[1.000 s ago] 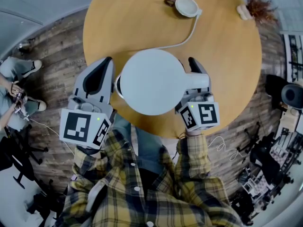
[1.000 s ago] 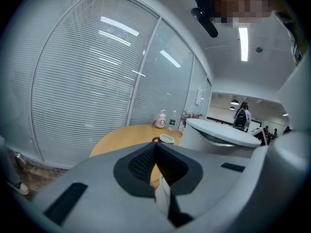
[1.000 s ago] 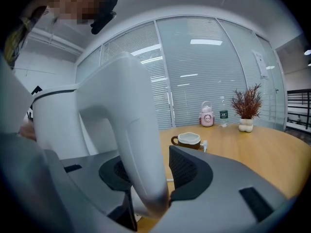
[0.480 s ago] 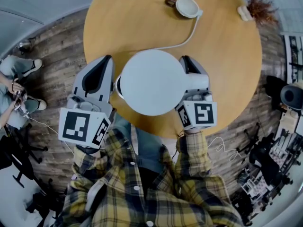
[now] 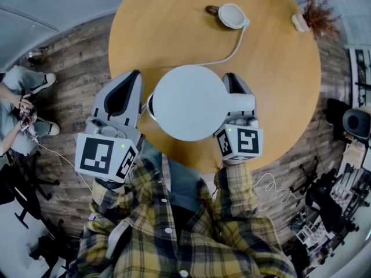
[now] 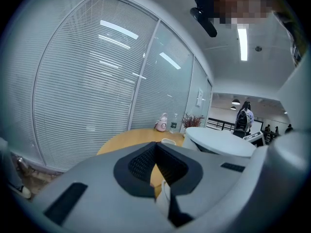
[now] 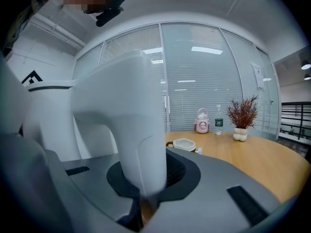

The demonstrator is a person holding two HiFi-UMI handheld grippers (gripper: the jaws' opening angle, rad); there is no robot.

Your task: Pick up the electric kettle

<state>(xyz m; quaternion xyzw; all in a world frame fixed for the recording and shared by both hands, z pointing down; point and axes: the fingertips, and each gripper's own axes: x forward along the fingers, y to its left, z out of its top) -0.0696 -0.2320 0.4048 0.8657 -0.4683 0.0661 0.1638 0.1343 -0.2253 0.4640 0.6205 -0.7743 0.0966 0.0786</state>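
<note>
The white electric kettle stands near the front edge of the round wooden table, seen from above with its lid toward me. Its handle sticks out to the right. My right gripper is shut on that handle; in the right gripper view the white handle fills the gap between the dark pads. My left gripper rests just left of the kettle body, jaws shut with nothing between them. I cannot tell whether it touches the kettle.
A white cord runs from the kettle to a small white round object at the table's far side. A potted dry plant, a pink bottle and a water bottle stand beyond. A seated person is left; equipment right.
My right gripper's jaws have closed onto the kettle's handle. The left gripper and the kettle have stayed about where they were.
</note>
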